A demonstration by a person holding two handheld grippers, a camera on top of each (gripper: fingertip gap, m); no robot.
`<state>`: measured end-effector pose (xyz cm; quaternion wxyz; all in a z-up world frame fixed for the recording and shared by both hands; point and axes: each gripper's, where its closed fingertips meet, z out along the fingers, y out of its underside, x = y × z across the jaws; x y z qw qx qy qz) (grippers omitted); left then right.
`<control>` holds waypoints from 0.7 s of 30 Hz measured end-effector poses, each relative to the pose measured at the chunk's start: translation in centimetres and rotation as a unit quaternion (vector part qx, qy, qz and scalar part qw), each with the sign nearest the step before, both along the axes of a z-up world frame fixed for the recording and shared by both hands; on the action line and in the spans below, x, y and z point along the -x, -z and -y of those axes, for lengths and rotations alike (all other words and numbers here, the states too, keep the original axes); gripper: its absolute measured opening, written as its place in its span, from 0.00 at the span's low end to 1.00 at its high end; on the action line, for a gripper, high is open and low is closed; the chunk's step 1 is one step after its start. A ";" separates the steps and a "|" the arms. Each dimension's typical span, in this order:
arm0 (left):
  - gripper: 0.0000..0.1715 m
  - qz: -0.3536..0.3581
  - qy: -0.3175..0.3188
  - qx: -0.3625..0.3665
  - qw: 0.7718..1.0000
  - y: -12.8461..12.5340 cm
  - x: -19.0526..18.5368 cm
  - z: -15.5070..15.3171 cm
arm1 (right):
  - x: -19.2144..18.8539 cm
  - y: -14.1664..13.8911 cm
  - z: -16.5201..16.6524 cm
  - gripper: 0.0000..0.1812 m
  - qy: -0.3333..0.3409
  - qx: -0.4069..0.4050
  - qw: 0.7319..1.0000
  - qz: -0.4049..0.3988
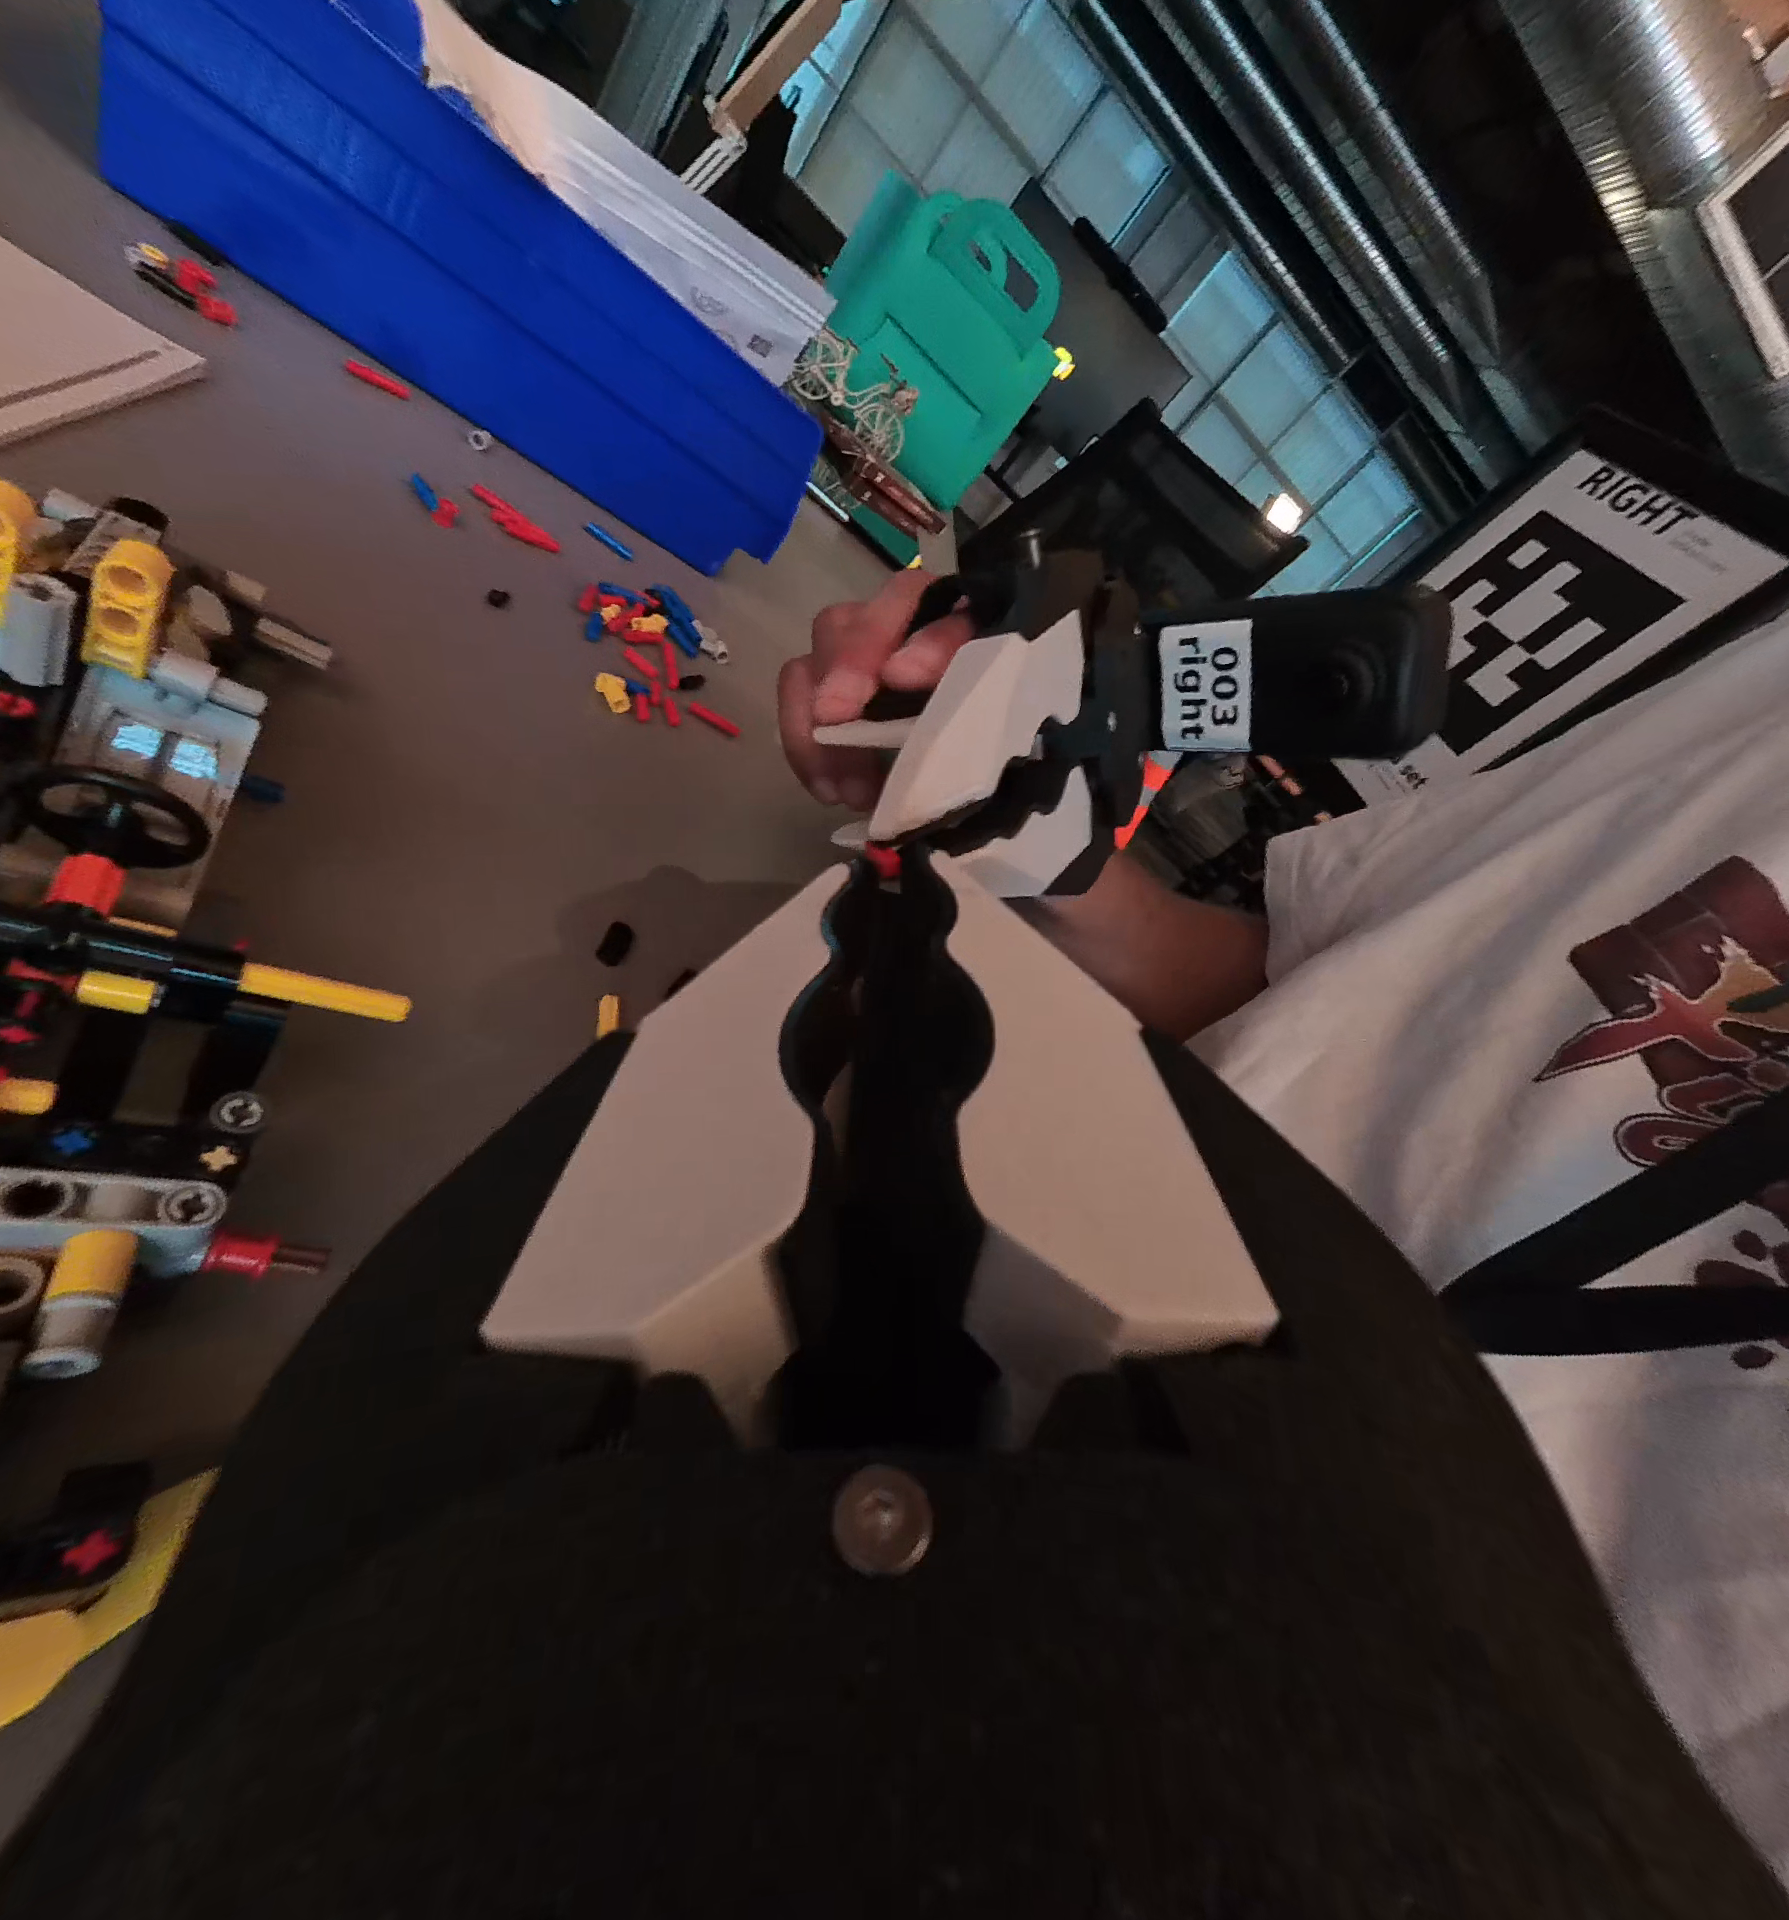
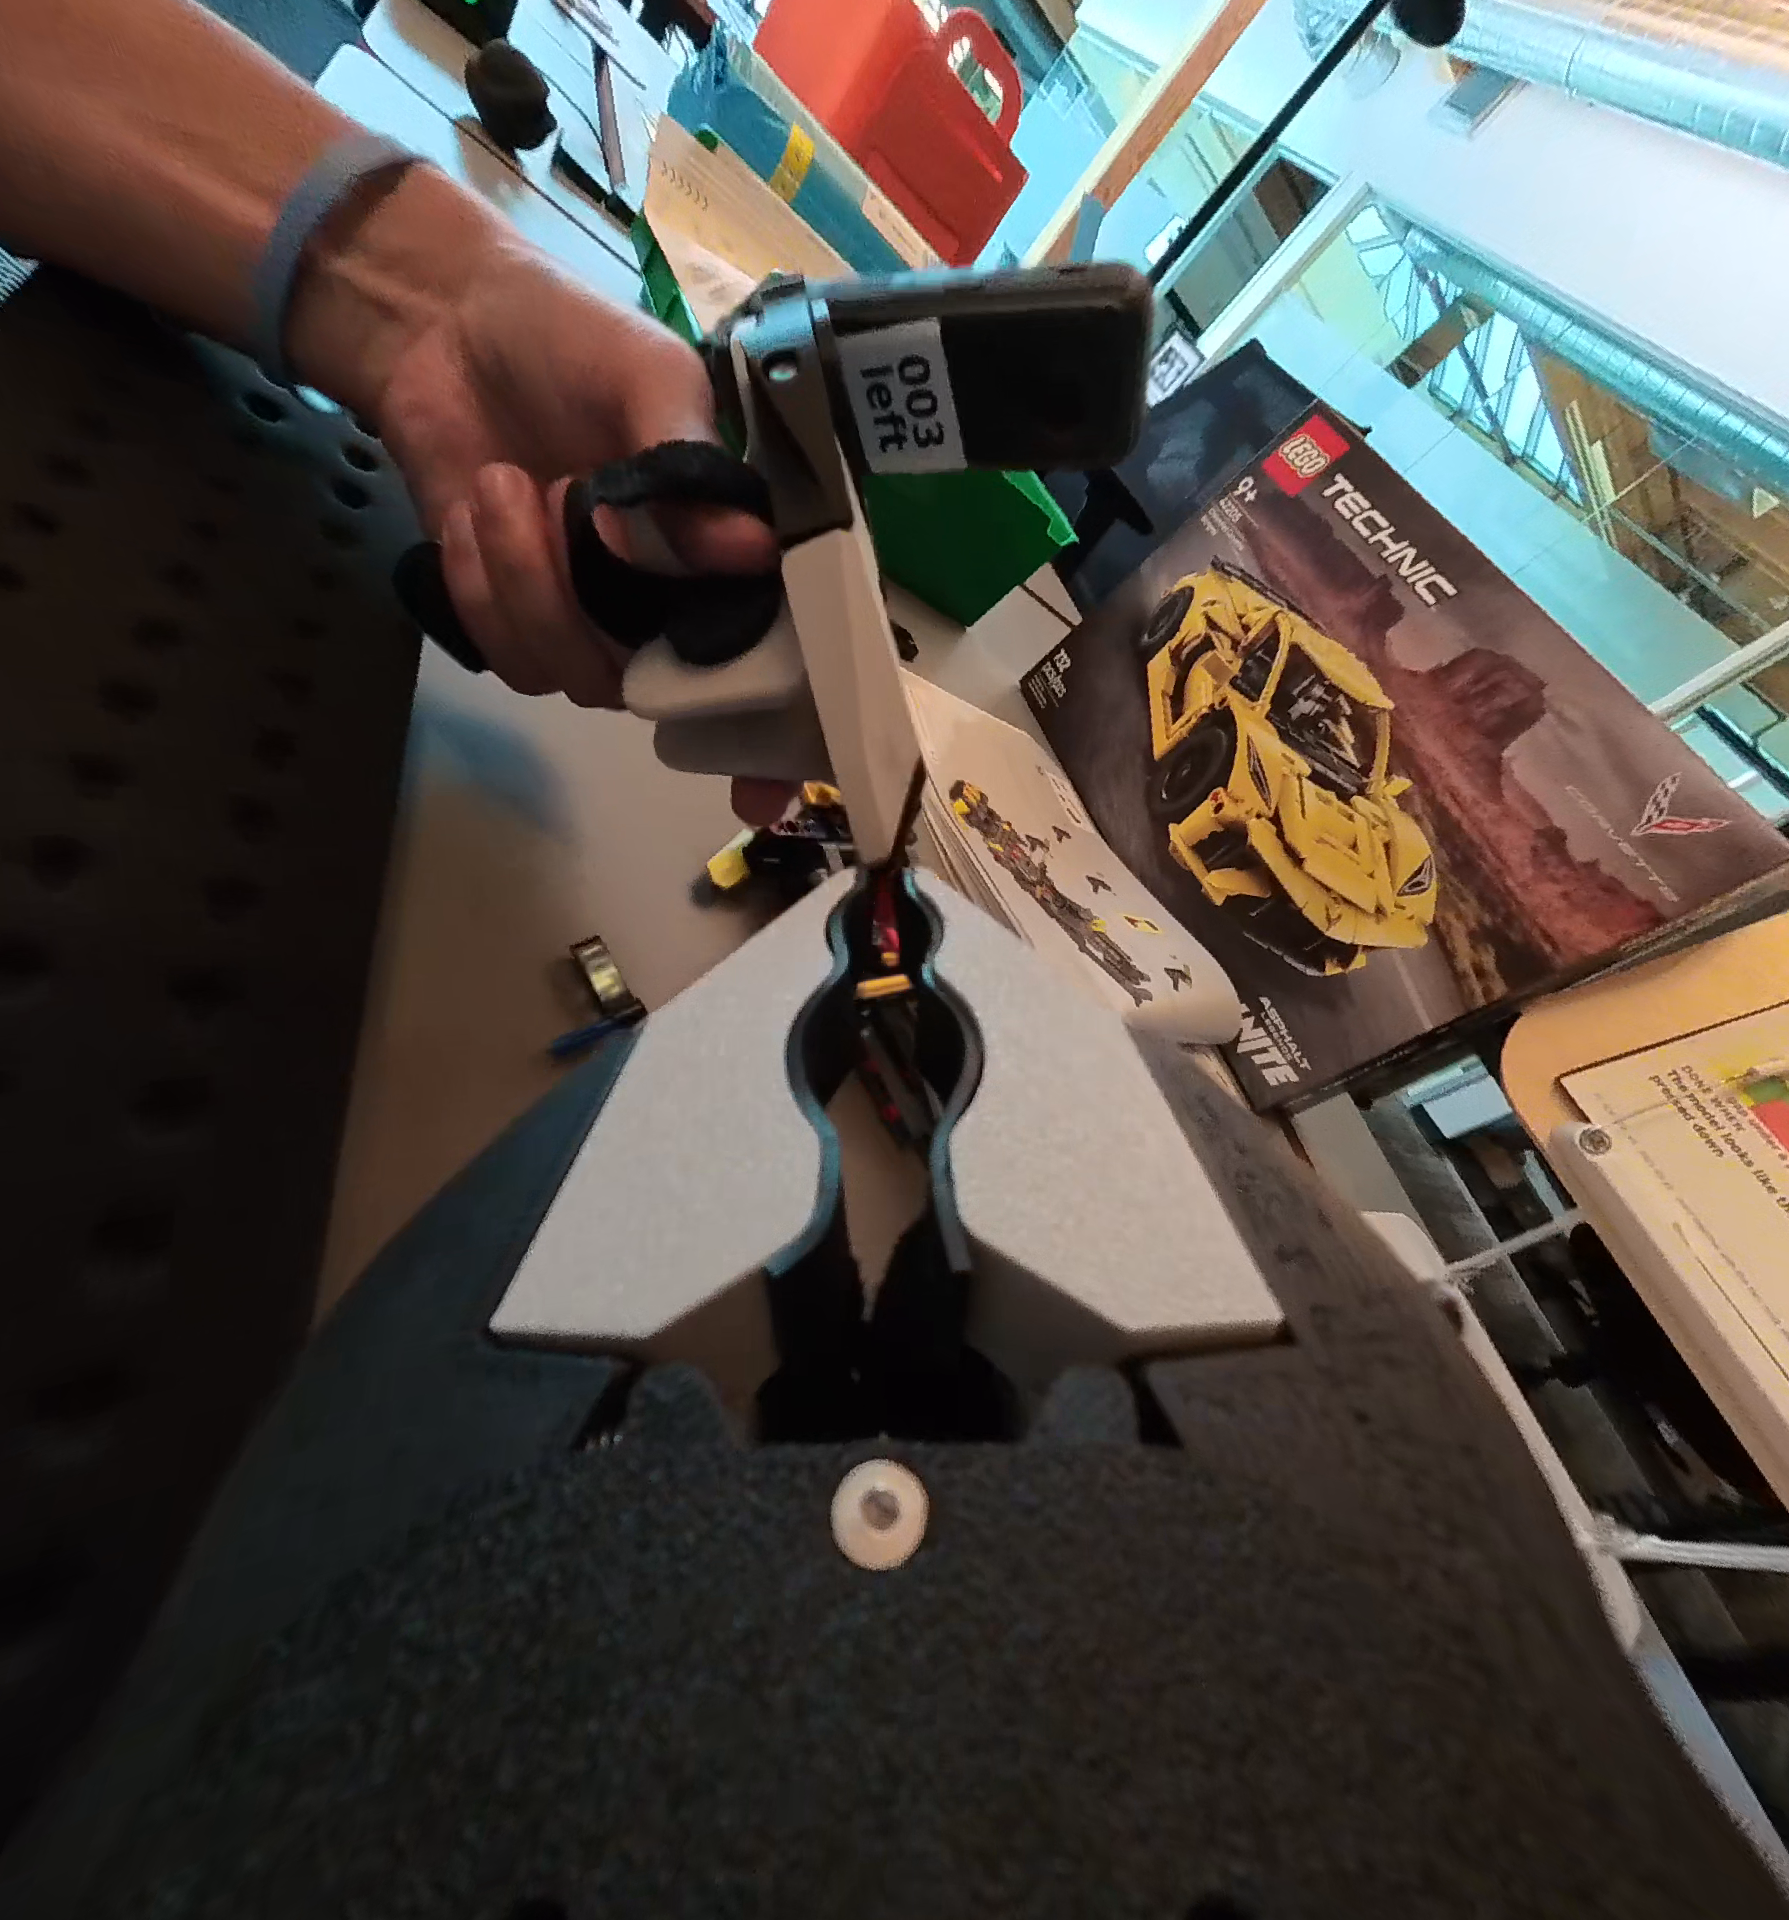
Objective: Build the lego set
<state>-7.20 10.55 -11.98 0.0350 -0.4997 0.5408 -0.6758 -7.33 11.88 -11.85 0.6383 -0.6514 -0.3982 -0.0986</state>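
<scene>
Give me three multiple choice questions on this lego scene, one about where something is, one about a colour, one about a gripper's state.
1. Where does the loose pile of small pieces lie?
A. in the blue bin
B. on the grey table
C. on the box
2. What colour is the car on the set's box?
A. yellow
B. red
C. blue
3. How is the left gripper?
A. wide open
B. out of view
C. shut on a small red piece

B: pieces lie scattered on the tabletop. A: the printed car is yellow. C: its fingertips pinch the red piece.
</scene>
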 end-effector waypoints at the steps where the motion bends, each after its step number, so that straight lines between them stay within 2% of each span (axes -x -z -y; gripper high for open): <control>1: 0.00 0.005 0.004 0.003 1.000 -0.1 0.1 0.1 | 0.1 -0.1 0.1 0.02 -0.007 -0.005 1.000 -0.003; 3: 0.00 0.021 0.004 -0.008 1.000 -0.3 0.2 0.2 | 0.2 -0.4 0.3 0.02 -0.016 -0.004 0.999 -0.032; 5: 0.00 0.048 -0.010 -0.031 0.998 -0.8 0.1 -0.1 | 0.0 -0.9 0.5 0.02 -0.010 0.004 0.995 -0.101; 8: 0.01 0.119 -0.049 -0.142 0.981 -1.5 0.2 -0.7 | -1.3 -1.6 0.8 0.01 0.027 0.048 0.971 -0.233; 9: 0.01 0.152 -0.056 -0.179 0.970 -2.0 0.5 -0.6 | -1.0 -1.4 0.9 0.02 0.005 0.094 0.952 -0.291; 10: 0.01 0.183 -0.068 -0.208 0.959 -2.5 0.6 -0.6 | -0.3 -1.3 1.1 0.07 -0.036 0.153 0.919 -0.362; 12: 0.00 0.235 -0.090 -0.241 0.937 -3.5 0.9 -0.6 | 1.1 -1.5 1.6 0.16 -0.132 0.267 0.821 -0.488; 13: 0.01 0.252 -0.100 -0.254 0.928 -3.9 0.9 -0.7 | 1.7 -2.0 2.1 0.18 -0.181 0.312 0.771 -0.525; 14: 0.00 0.268 -0.102 -0.266 0.921 -4.1 1.1 -0.6 | 2.0 -2.3 2.5 0.17 -0.215 0.347 0.729 -0.550; 15: 0.00 0.279 -0.102 -0.276 0.914 -4.3 1.2 -0.4 | 2.0 -2.4 2.5 0.16 -0.231 0.366 0.699 -0.569; 17: 0.00 0.296 -0.104 -0.302 0.900 -4.3 1.2 -0.1 | 1.6 -3.1 2.5 0.13 -0.246 0.361 0.673 -0.597; 21: 0.00 0.319 -0.108 -0.364 0.868 -3.7 1.1 0.6 | 1.4 -3.6 2.8 0.10 -0.261 0.359 0.656 -0.610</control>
